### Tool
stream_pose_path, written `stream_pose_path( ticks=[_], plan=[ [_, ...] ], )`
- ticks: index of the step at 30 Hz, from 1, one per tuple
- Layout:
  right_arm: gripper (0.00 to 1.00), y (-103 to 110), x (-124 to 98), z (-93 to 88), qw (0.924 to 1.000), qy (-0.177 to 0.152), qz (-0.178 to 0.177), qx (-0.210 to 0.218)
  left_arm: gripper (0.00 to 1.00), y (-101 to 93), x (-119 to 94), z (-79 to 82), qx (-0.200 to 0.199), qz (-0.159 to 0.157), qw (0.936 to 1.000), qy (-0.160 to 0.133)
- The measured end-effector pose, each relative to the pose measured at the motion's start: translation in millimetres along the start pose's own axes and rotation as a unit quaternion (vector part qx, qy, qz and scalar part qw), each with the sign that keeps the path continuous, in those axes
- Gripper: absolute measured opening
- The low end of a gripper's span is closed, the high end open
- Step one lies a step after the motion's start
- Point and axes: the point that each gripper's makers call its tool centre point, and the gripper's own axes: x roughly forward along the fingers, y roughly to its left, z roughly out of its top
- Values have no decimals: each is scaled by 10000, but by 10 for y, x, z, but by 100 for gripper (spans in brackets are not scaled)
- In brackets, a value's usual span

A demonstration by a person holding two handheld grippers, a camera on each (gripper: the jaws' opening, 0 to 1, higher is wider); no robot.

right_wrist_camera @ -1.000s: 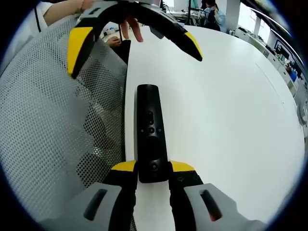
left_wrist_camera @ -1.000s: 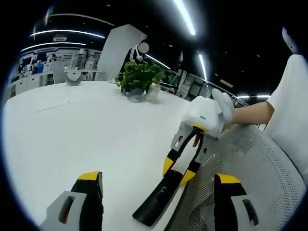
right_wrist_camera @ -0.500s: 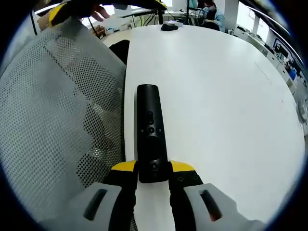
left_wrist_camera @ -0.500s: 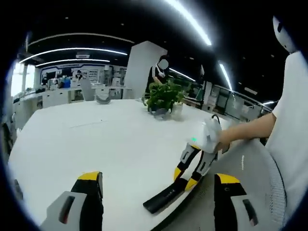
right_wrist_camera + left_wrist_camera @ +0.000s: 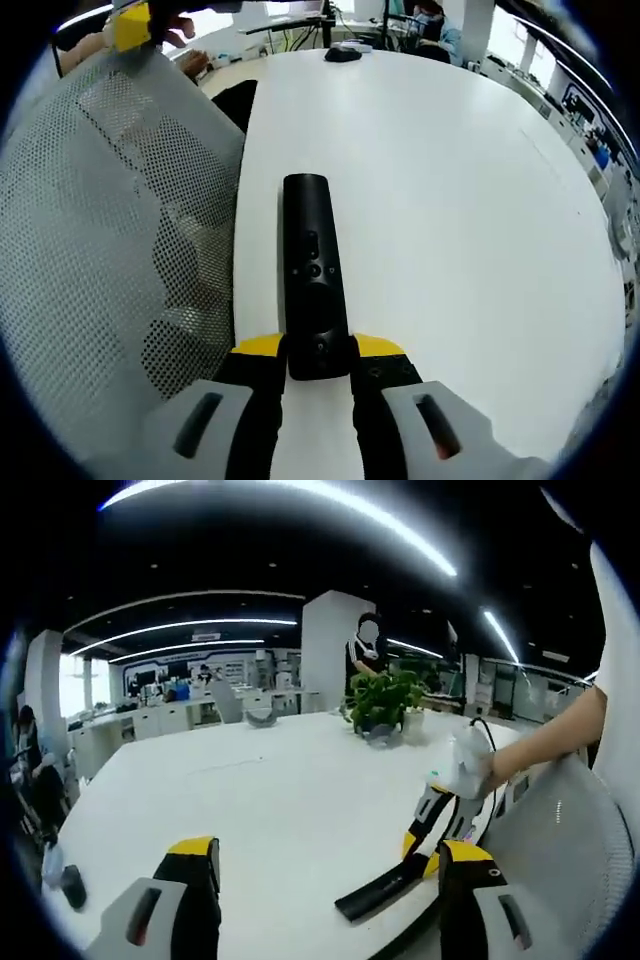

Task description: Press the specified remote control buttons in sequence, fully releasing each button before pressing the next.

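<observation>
Overhead strip lights ran across a dark office ceiling above the broad white bench [image 5: 250, 790]; a grey mesh chair back [image 5: 90, 250] stood against its near edge. The right gripper [image 5: 319, 352] had its jaws closed narrow on the near end of the black remote control [image 5: 310, 270], which lay flat on the bench close to the edge and pointed away along the jaws, its buttons facing up and uncovered; in the left gripper view the same remote [image 5: 385, 890] showed dark and slanted under the right gripper's yellow-tipped jaws. The left gripper [image 5: 325, 855] was held wide with nothing between its jaws, up and well apart from the remote.

No button appeared to be under pressure, so the step in hand was judged to be bringing the left gripper down for a press; doing it well would call for one jaw tip set squarely on a single button, a straight push, then a full lift clear before the next, while the right gripper kept the remote steady and unhidden.

As for containers, a small pot held a leafy green plant [image 5: 383, 698] far across the bench; what else was in it could not be told. A small dark object [image 5: 72, 885] sat near the bench's left edge.
</observation>
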Motion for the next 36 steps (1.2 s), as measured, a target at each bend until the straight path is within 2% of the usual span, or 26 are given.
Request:
stream_pose_path(
  ticks=[1,3,7,10,11,14,15,17,19,22,25,26,28,30,32,33,34,35,36],
  plan=[
    [24,-61,-6,5,10000,-4,-8,30,94,1,5,-18,10,1,10000,37],
    [24,-214,-15,0,9998,18,-33,181,93,5,7,-76,388,46,9990,232],
    [24,-536,-21,-21,9991,95,-171,375,91,22,1,-104,383,106,9988,294],
    [25,-767,-9,-35,9974,70,-264,664,85,195,-70,-19,238,585,9980,9],
    [25,-811,-2,-31,9961,31,-282,834,85,233,-81,-35,252,690,9973,54],
    [25,-896,6,13,9931,-117,-137,1162,90,161,-50,-108,288,494,9981,213],
    [25,-969,3,-4,9931,-76,-175,1159,90,121,-32,-135,409,374,9980,310],
    [25,-1072,6,-39,9935,15,-306,1096,89,104,-8,-170,624,328,9966,435],
    [25,-1145,-7,-39,9935,26,-315,1097,89,111,-10,-187,543,335,9969,468],
    [25,-1217,-24,-65,9950,116,-292,945,88,137,-21,-100,256,327,9990,166],
    [25,-1312,-25,-79,9959,196,-394,792,89,156,-31,-107,225,379,9989,172],
    [25,-1325,-25,-74,9962,195,-404,742,89,152,-22,-129,251,369,9987,237],
    [29,-1386,-30,-73,9957,174,-552,717,89,114,-9,-242,394,280,9972,576],
    [39,-1395,-60,-36,9934,29,-703,905,88,106,7,-281,469,286,9961,685],
    [46,-1414,-180,51,9898,-289,-1098,866,88,117,0,-274,425,291,9965,664],
    [50,-1419,-299,113,9846,-581,-1375,911,88,125,-4,-253,337,293,9973,590],
    [55,-1396,-393,156,9798,-815,-1495,1046,88,128,-5,-242,290,294,9976,550],
    [62,-1324,-563,242,9706,-1231,-1647,1251,88,125,-5,-245,274,295,9976,558],
    [72,-1266,-691,290,9634,-1492,-1753,1374,88,119,-3,-253,285,290,9975,582]
  ],
)
